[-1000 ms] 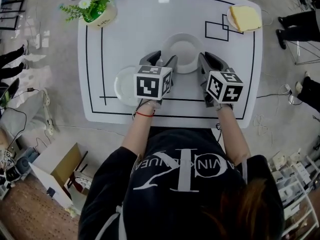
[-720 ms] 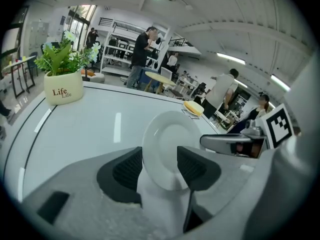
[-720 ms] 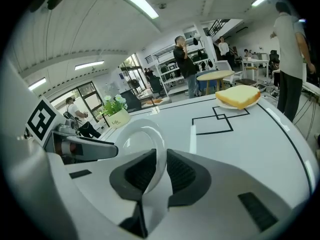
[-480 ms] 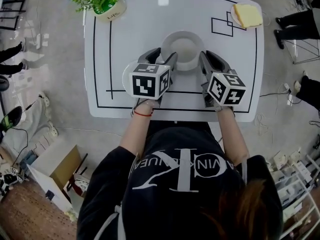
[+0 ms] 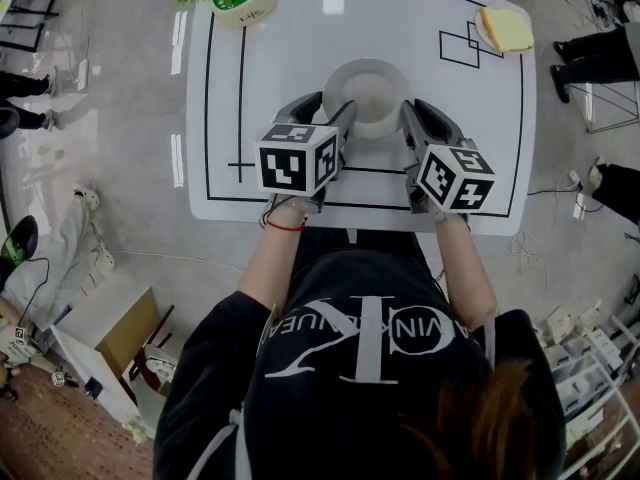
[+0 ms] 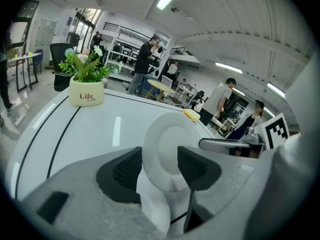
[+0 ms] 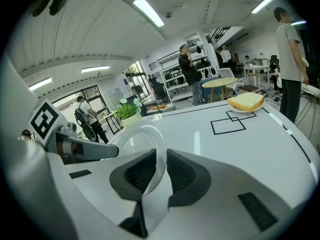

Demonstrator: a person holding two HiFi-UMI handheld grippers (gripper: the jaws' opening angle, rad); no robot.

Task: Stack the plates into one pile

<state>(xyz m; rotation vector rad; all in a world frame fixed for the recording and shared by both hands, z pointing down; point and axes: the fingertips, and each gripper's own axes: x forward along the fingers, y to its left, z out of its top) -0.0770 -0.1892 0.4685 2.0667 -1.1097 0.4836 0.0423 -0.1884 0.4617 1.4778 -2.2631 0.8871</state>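
Left gripper (image 6: 160,164) and right gripper (image 7: 160,169) each pinch the plate (image 5: 368,88) rim, midway between the table (image 5: 300,38) side edges; moving together, level, should prevent slipping

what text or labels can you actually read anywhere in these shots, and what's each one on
"Life": on the cream plant pot, printed large, then again smaller beneath.
Black shirt: white logo and lettering, upside down and creased in the head view, not reliably readable.
Cubes on the left tongs and right tongs: black-and-white square patterns only, no words.
No other text is legible.
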